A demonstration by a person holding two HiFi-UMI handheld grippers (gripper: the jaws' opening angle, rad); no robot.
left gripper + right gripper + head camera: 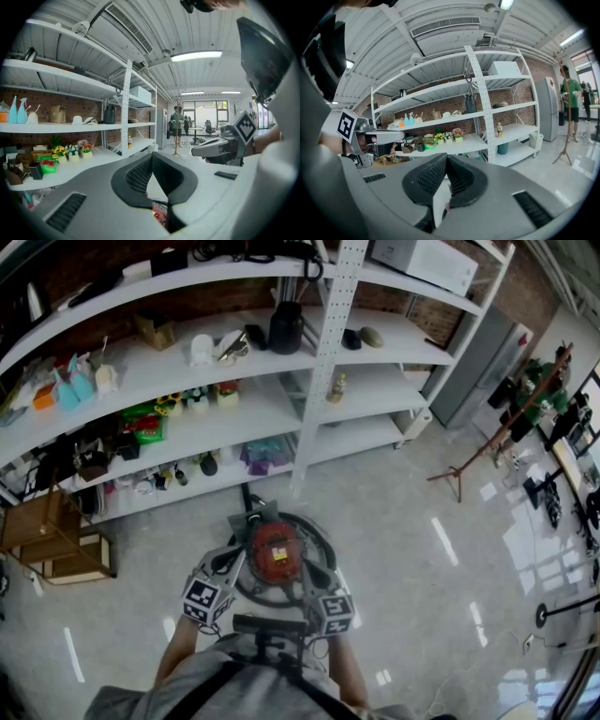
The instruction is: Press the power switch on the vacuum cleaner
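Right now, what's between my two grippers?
In the head view, the red-topped vacuum cleaner sits between the left gripper and the right gripper.

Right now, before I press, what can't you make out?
Power switch: too small to find on the vacuum cleaner in the head view.
Left gripper view: its shut jaws and body hide all but a red sliver.
Right gripper view: its body covers almost all of it.

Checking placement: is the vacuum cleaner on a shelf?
No, the red vacuum cleaner sits on the floor in front of the shelves.
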